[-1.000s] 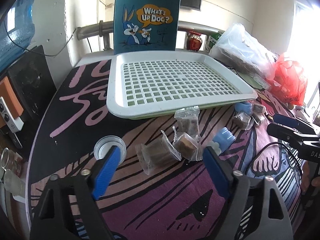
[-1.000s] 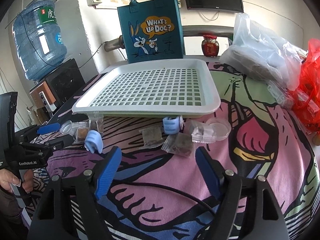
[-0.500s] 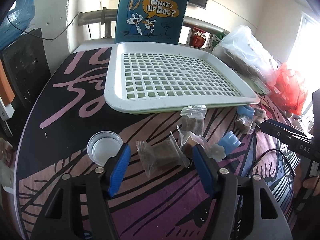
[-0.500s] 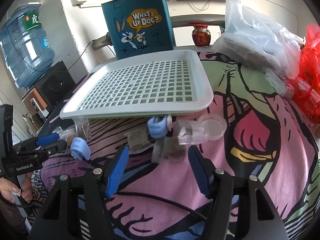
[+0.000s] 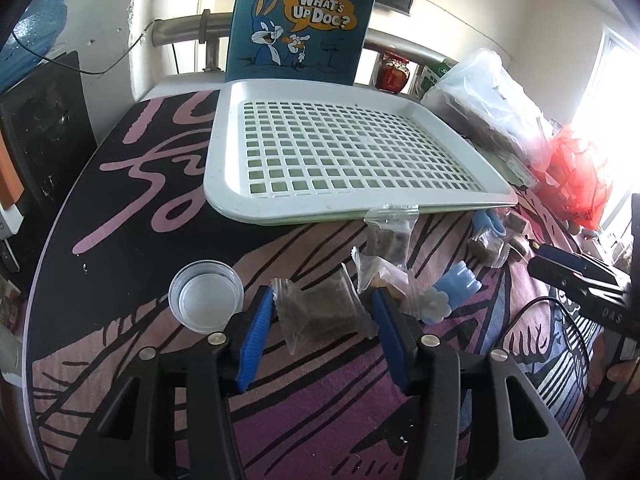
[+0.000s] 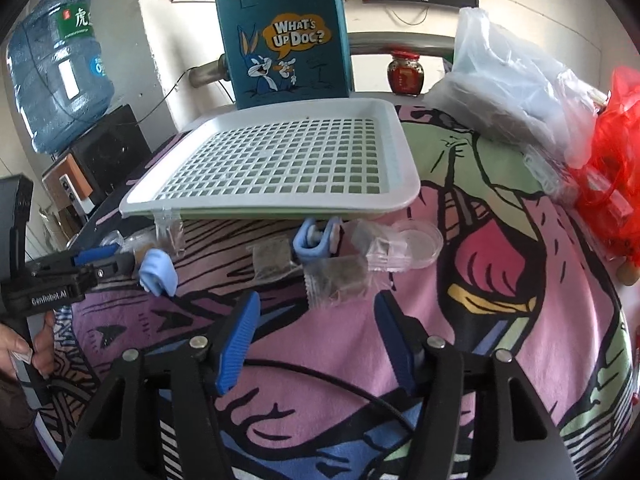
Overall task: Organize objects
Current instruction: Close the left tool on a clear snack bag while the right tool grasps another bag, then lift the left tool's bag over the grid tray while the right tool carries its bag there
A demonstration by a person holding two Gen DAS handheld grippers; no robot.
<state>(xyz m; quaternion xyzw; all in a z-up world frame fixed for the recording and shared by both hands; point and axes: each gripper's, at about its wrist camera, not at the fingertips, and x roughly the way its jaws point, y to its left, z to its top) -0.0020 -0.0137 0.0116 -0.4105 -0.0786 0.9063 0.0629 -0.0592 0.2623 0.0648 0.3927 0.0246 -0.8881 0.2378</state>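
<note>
A clear packet (image 5: 322, 310) of something brown lies flat on the table's cloth, near the front edge, with the left gripper (image 5: 322, 322) straddling it. Its jaws are closing, at a middling gap, one blue pad at each side edge of the packet; whether they already press the film is hard to tell. Taking it across its width looks meant to keep it from folding when it is lifted, probably toward the tray (image 5: 240, 200), which sits bare toward the table's back edge.

Just left of the packet stands a round clear lid (image 5: 206, 300); to its right lie a second packet (image 5: 386, 276) and a blue clip (image 5: 456, 290), close enough to snag.

The right gripper (image 6: 316, 322) hangs half open with nothing between its pads, short of another packet (image 6: 340, 280), so it seems to be lining up its own pick.

Only the right view shows the left gripper side-on at the table's left edge, plus a small dish (image 6: 416, 242) and another clip (image 6: 314, 242) by the tray's front rim. Only the left view shows how the pads flank the first packet.
</note>
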